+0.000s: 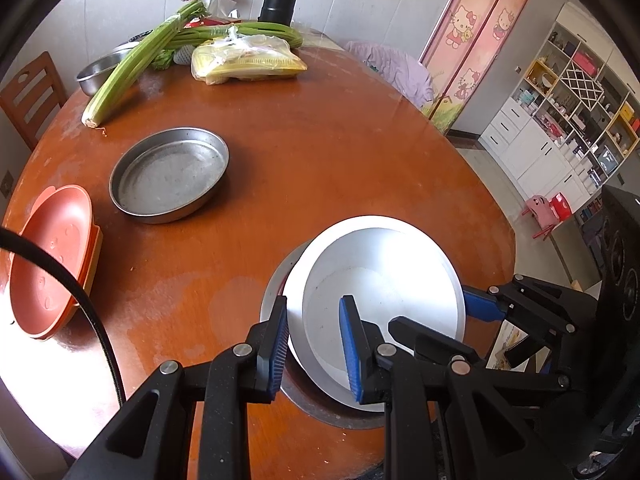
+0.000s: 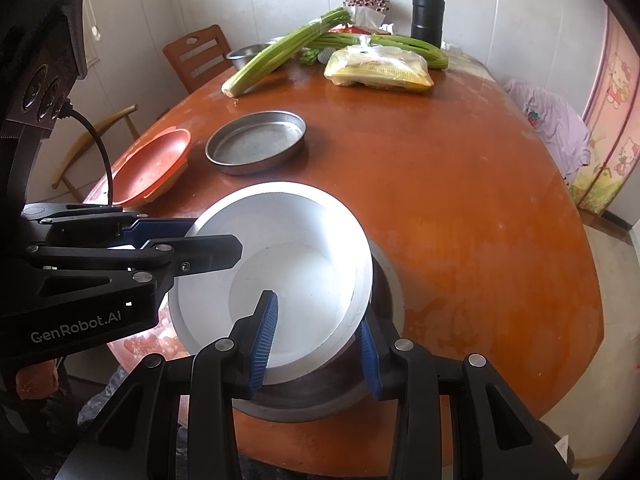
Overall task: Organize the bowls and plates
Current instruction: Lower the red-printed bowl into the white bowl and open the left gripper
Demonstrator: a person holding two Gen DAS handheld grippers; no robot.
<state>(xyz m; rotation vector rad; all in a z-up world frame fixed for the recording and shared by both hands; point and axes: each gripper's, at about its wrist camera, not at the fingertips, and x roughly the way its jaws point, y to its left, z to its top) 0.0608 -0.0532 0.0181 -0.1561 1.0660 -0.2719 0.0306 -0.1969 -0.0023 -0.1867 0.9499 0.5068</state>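
Both claws are clamping the rim of a white bowl (image 1: 384,276), tilting it mouth-up over a steel plate (image 2: 384,392) on the desk (image 1: 320,152). The left claw (image 1: 314,350) is gripping one side of the rim, the right claw (image 2: 316,344) the opposite.

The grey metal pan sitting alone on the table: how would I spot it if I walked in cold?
Start at the round brown table. Left of centre, between the celery at the back and the stacked orange plates at the left edge, sits the metal pan. It is dull grey, shallow, straight-walled and empty, and nothing holds it, unlike the white bowl.

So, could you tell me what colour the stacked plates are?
Orange plates, clearest in the right wrist view.
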